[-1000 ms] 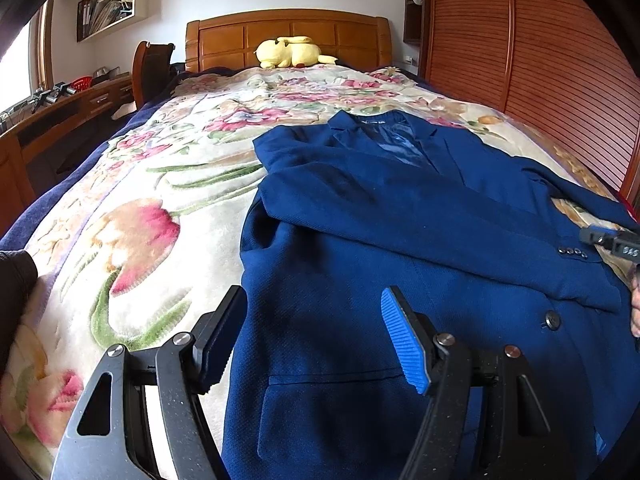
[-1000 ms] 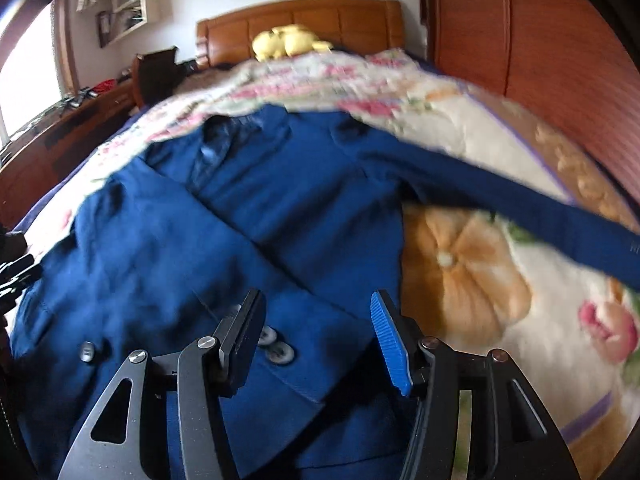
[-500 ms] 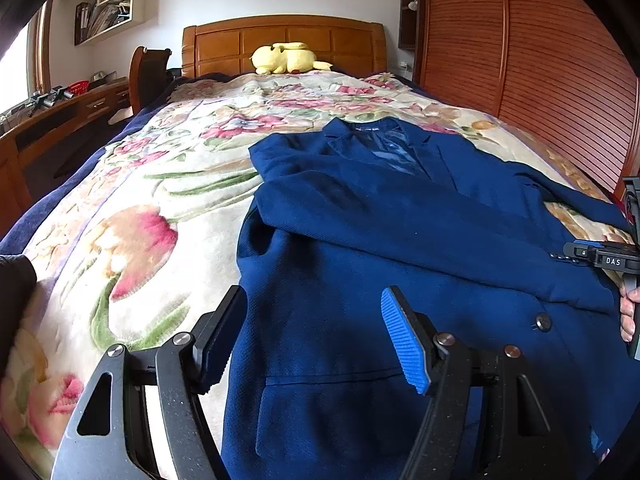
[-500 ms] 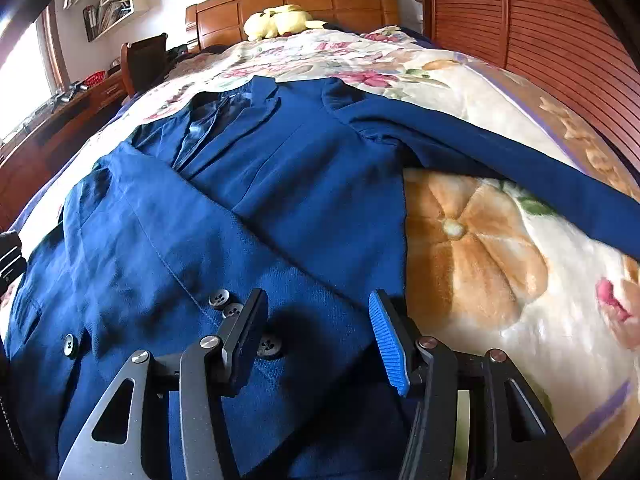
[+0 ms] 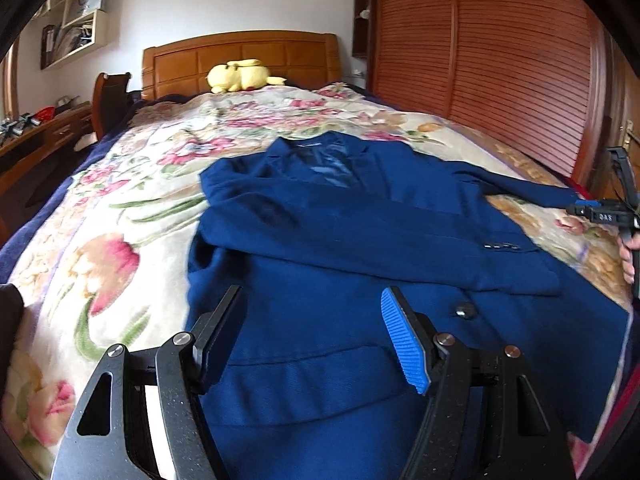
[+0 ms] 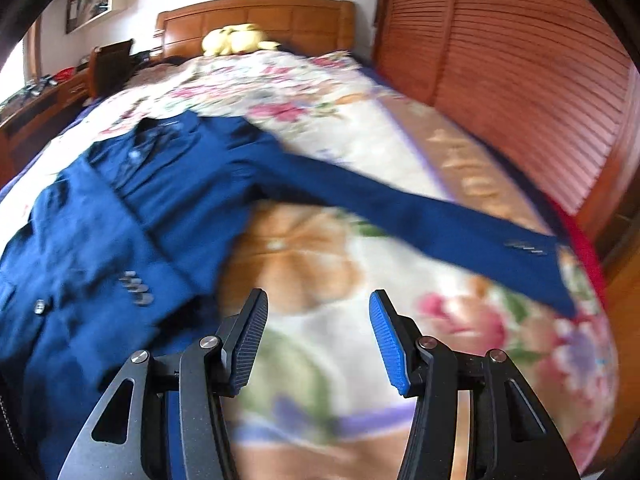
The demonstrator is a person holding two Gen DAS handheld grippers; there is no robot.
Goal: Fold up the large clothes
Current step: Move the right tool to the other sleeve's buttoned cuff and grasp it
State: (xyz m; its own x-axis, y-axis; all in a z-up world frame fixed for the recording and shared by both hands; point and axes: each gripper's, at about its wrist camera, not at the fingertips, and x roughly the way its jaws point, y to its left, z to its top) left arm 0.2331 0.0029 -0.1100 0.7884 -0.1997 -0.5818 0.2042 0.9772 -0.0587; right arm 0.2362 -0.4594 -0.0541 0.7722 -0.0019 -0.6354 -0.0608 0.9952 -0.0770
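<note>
With one sleeve folded across the blue jacket [image 5: 360,248] on the bed [image 5: 120,208], both spread, empty grippers, left gripper [image 5: 312,336] and right gripper [image 6: 316,340], hover; next, grasp the outstretched sleeve [image 6: 440,220]

It was a home bedroom: a bed [image 5: 120,220] under a floral quilt stood against a wooden headboard [image 5: 240,60], with a yellow plush toy [image 5: 236,75] at its head, a slatted wooden wardrobe [image 5: 500,60] alongside, and wall shelves [image 5: 80,28] above a tabletop [image 5: 44,132].
</note>
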